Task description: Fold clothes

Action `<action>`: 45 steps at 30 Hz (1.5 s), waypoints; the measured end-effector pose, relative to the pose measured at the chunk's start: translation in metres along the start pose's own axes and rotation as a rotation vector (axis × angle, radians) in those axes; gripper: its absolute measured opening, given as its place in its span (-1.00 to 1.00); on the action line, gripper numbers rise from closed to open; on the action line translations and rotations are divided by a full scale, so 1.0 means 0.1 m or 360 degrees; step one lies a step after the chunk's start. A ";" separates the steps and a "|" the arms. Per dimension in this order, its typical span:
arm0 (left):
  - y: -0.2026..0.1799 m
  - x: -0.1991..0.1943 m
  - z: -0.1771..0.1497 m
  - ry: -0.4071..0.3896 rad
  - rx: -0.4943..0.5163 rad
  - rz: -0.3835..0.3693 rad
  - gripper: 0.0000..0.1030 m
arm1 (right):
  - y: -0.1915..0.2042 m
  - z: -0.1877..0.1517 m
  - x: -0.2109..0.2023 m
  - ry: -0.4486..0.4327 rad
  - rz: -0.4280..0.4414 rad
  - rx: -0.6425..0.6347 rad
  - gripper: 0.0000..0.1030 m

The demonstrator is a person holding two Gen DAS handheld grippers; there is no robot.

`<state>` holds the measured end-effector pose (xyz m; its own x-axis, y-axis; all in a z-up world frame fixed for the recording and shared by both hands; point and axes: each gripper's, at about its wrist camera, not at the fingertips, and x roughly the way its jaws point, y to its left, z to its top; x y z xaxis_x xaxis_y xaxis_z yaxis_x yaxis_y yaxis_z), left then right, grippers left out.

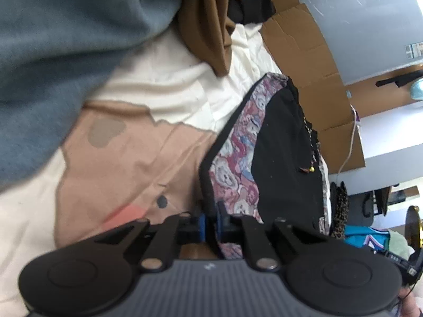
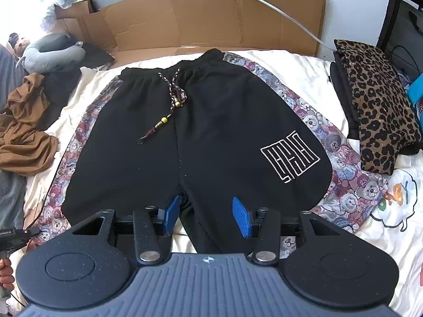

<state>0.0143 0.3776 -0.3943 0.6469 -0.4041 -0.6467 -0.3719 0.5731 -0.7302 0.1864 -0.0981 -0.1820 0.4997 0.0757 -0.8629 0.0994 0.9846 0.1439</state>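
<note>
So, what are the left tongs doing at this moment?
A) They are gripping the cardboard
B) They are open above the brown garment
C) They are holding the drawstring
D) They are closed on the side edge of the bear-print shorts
D: in the left wrist view the left tongs pinch the dark-trimmed edge of the bear-print shorts.

Your right wrist cam sits low at the foot of the shorts (image 2: 185,137), looking straight up them toward the cardboard (image 2: 211,18) at the back, close enough that they fill most of the view. Your left cam is rolled sideways and way closer, right on the shorts' patterned side edge (image 1: 232,158), looking along it across the sheet (image 1: 169,89). Both views share the shorts, the brown garment (image 2: 23,137), the cardboard and the sheet.
</note>
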 end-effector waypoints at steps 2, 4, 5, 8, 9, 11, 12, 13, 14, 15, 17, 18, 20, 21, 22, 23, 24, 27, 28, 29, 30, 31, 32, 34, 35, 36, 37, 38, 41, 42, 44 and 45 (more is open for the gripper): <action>-0.07 -0.07 0.00 -0.0027 0.0011 -0.0006 -0.85 | 0.05 -0.01 0.01 0.0004 0.0009 -0.0031 0.01; -0.17 -0.11 0.00 -0.0039 0.0020 -0.0012 -0.86 | 0.11 -0.03 0.02 0.0013 0.0031 -0.0053 0.01; -0.23 -0.12 0.00 -0.0039 0.0024 -0.0015 -0.87 | 0.14 -0.03 0.02 0.0017 0.0042 -0.0059 0.01; -0.46 -0.08 0.04 -0.0004 0.0100 -0.0033 -0.88 | 0.24 -0.06 0.05 0.0030 0.0085 -0.0064 0.01; -0.54 -0.05 0.05 0.0011 0.0126 -0.0036 -0.88 | 0.28 -0.07 0.08 0.0038 0.0104 -0.0066 0.01; -0.64 -0.01 0.06 0.0019 0.0144 -0.0054 -0.88 | 0.35 -0.11 0.12 0.0055 0.0138 -0.0073 0.01; -0.67 0.00 0.07 0.0020 0.0129 -0.0069 -0.88 | 0.39 -0.12 0.14 0.0063 0.0150 -0.0085 0.01; -0.72 0.03 0.06 0.0034 0.0134 -0.0075 -0.88 | 0.43 -0.13 0.16 0.0071 0.0160 -0.0102 0.01; -0.77 0.06 0.06 0.0047 0.0139 -0.0082 -0.88 | 0.48 -0.15 0.17 0.0078 0.0173 -0.0125 0.01; -0.81 0.09 0.05 0.0061 0.0145 -0.0088 -0.88 | 0.53 -0.16 0.18 0.0084 0.0192 -0.0155 0.01; -0.90 0.15 0.05 0.0086 0.0145 -0.0106 -0.88 | 0.65 -0.18 0.21 0.0098 0.0231 -0.0193 0.01; -0.94 0.17 0.04 0.0094 0.0142 -0.0121 -0.88 | 0.71 -0.19 0.23 0.0104 0.0252 -0.0210 0.01; -1.01 0.21 0.04 0.0112 0.0141 -0.0146 -0.88 | 0.85 -0.22 0.28 0.0119 0.0303 -0.0238 0.01; -1.05 0.23 0.03 0.0121 0.0142 -0.0157 -0.88 | 0.92 -0.23 0.31 0.0127 0.0331 -0.0251 0.00; -1.09 0.25 0.03 0.0130 0.0143 -0.0168 -0.87 | 0.99 -0.24 0.34 0.0133 0.0358 -0.0265 0.01; -1.13 0.28 0.03 0.0139 0.0145 -0.0178 -0.87 | 1.08 -0.26 0.37 0.0135 0.0383 -0.0284 0.01; -1.14 0.29 0.02 0.0147 0.0145 -0.0191 -0.87 | 1.16 -0.27 0.40 0.0137 0.0407 -0.0301 0.01; -1.17 0.36 -0.01 0.0165 0.0118 -0.0218 -0.87 | 1.39 -0.29 0.47 0.0147 0.0486 -0.0345 0.00; -1.17 0.37 -0.02 0.0171 0.0110 -0.0227 -0.87 | 1.46 -0.29 0.48 0.0150 0.0513 -0.0359 0.00; -1.17 0.37 -0.02 0.0177 0.0103 -0.0235 -0.87 | 1.53 -0.29 0.50 0.0157 0.0535 -0.0373 0.00; -1.18 0.38 -0.03 0.0183 0.0095 -0.0243 -0.87 | 1.60 -0.30 0.52 0.0169 0.0552 -0.0382 0.00; -1.19 0.39 -0.03 0.0190 0.0094 -0.0251 -0.87 | 1.67 -0.30 0.55 0.0185 0.0565 -0.0389 0.00; -1.19 0.39 -0.04 0.0195 0.0091 -0.0260 -0.87 | 1.74 -0.30 0.58 0.0199 0.0578 -0.0397 0.00; -1.19 0.39 -0.03 0.0194 0.0071 -0.0272 -0.87 | 1.88 -0.30 0.61 0.0219 0.0603 -0.0424 0.00; -1.18 0.39 -0.03 0.0191 0.0057 -0.0278 -0.87 | 1.94 -0.31 0.61 0.0229 0.0617 -0.0447 0.00; -1.17 0.39 -0.03 0.0187 0.0043 -0.0283 -0.87 | 2.00 -0.32 0.62 0.0237 0.0625 -0.0466 0.00; -1.18 0.39 -0.03 0.0186 0.0040 -0.0283 -0.87 | 2.06 -0.34 0.62 0.0244 0.0633 -0.0482 0.01; -1.18 0.40 -0.03 0.0185 0.0036 -0.0282 -0.88 | 2.09 -0.35 0.62 0.0248 0.0641 -0.0488 0.00; -1.22 0.39 -0.03 0.0186 0.0039 -0.0307 -0.88 | 2.16 -0.39 0.64 0.0259 0.0646 -0.0510 0.01; -1.23 0.39 -0.04 0.0187 0.0038 -0.0321 -0.88 | 2.19 -0.40 0.65 0.0261 0.0644 -0.0521 0.00; -1.26 0.41 -0.04 0.0195 0.0035 -0.0335 -0.88 | 2.25 -0.41 0.67 0.0256 0.0649 -0.0536 0.00; -1.27 0.42 -0.04 0.0207 0.0031 -0.0346 -0.88 | 2.27 -0.42 0.67 0.0240 0.0647 -0.0541 0.00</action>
<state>0.0855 0.2850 -0.3298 0.6189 -0.6070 -0.4986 -0.2198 0.4756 -0.8518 0.2061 0.1372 -0.2272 0.3085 0.4577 -0.8339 -0.3718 0.8649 0.3373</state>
